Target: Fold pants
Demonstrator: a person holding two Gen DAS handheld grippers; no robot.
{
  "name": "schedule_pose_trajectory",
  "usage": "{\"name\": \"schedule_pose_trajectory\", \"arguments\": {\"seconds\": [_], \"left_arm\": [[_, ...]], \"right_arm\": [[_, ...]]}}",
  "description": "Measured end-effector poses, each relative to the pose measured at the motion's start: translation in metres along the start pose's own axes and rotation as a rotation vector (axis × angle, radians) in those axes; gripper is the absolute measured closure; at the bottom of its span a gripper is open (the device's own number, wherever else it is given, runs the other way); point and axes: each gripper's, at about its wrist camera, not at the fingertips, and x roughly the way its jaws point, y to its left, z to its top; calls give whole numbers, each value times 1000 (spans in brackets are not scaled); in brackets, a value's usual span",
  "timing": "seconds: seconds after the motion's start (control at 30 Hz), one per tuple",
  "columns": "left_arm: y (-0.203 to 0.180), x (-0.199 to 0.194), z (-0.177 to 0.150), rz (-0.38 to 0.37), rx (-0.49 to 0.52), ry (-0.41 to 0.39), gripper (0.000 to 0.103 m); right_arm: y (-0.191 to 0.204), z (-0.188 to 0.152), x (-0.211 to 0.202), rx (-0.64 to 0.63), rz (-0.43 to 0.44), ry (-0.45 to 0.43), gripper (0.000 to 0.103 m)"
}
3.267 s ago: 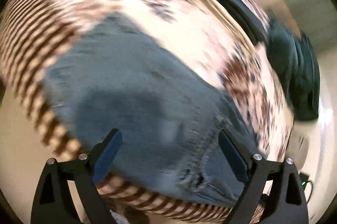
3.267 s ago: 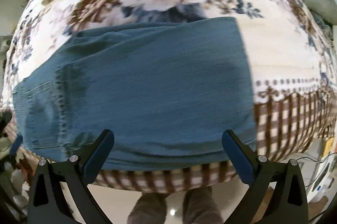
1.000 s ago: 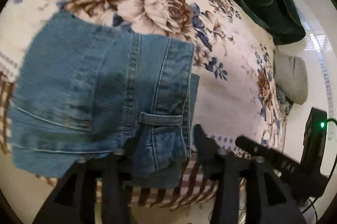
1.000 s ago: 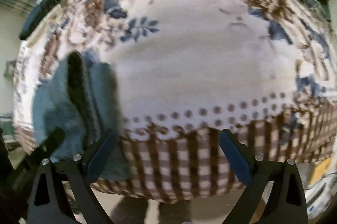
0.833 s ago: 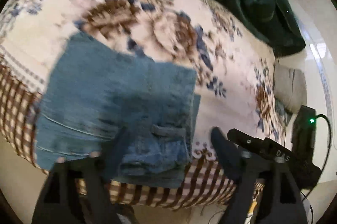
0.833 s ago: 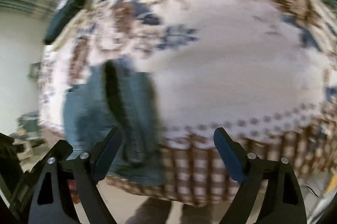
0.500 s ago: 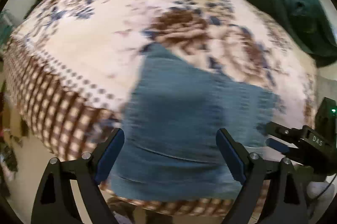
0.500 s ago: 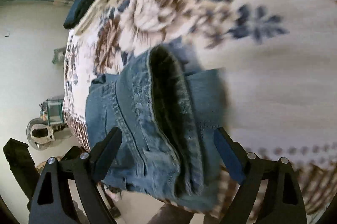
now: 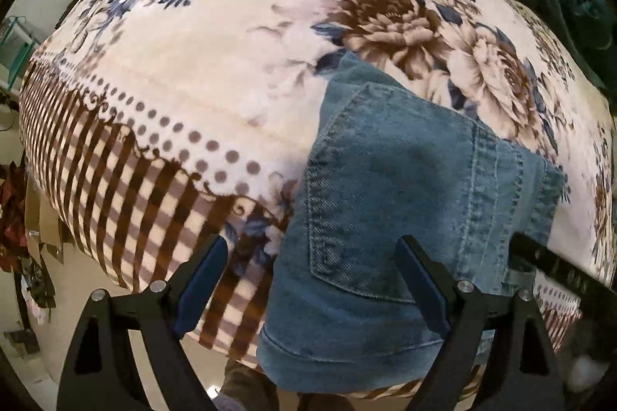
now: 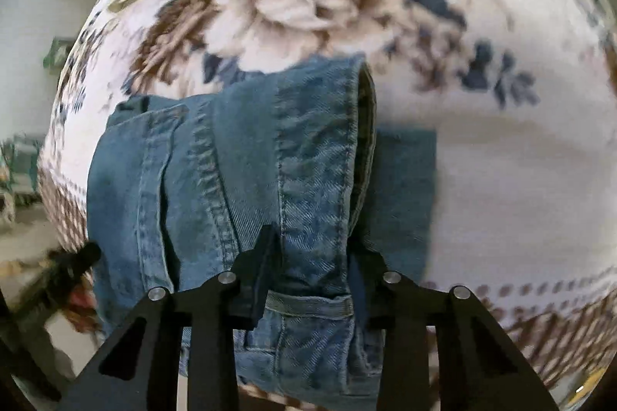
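Right jaws closing around the pants (image 10: 308, 179) waistband (left's wide apart).

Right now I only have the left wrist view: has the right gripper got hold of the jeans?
Observer: The right gripper straddles the waistband of the jeans; its jaws have just been closing, but whether the pads press I cannot tell.
Operator: What sits between the fingers?
Observer: A belt loop lies across the gap.
Operator: Is the stack flush on that side?
Observer: No, a lower layer sticks out past the waistband.
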Motion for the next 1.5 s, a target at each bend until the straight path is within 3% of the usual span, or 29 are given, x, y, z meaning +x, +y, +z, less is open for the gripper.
{"name": "schedule_pose_trajectory", "arguments": {"seconds": [0.1, 0.27, 0.47, 0.77, 0.93, 1.0, 1.1, 1.2, 1.27, 1.37, 1.4, 1.43, 1.47, 1.5], "left_arm": [[-4, 4, -2, 10, 20, 20, 14], [-7, 4, -2, 11, 46, 10, 14], [-10, -6, 3, 41, 92, -37, 14], [2, -9, 20, -39, 24, -23, 14], [-2, -4, 37, -109, 9, -28, 14], [-10, 2, 49, -157, 34, -31, 14], [-22, 17, 70, -223, 65, 1, 14], [-34, 36, 89, -291, 69, 58, 14], [-47, 50, 101, -282, 107, 84, 14], [-60, 72, 111, -279, 130, 134, 15], [-64, 77, 113, -287, 137, 147, 24], [-66, 81, 114, -306, 140, 153, 45], [-69, 84, 114, -332, 140, 157, 58], [-73, 84, 114, -336, 147, 153, 64]], "right_arm": [[-10, 2, 3, 58, 39, 4, 67], [2, -12, -19, 27, -27, -74, 87], [3, -23, -57, 51, -34, -153, 90], [-65, -43, -124, 209, -45, -216, 90], [-117, -52, -115, 284, -82, -158, 90], [-133, -52, -95, 338, -63, -108, 88], [-146, -50, -72, 384, -49, -36, 74], [-152, -53, -75, 428, -11, -49, 59], [-159, -63, -77, 477, 28, -50, 48], [-164, -82, -75, 535, 60, -21, 47], [-167, -92, -68, 570, 66, 16, 47], [-170, -100, -63, 600, 93, 29, 47], [-173, -109, -60, 633, 130, 36, 47], [-178, -118, -56, 668, 168, 39, 46]]}}
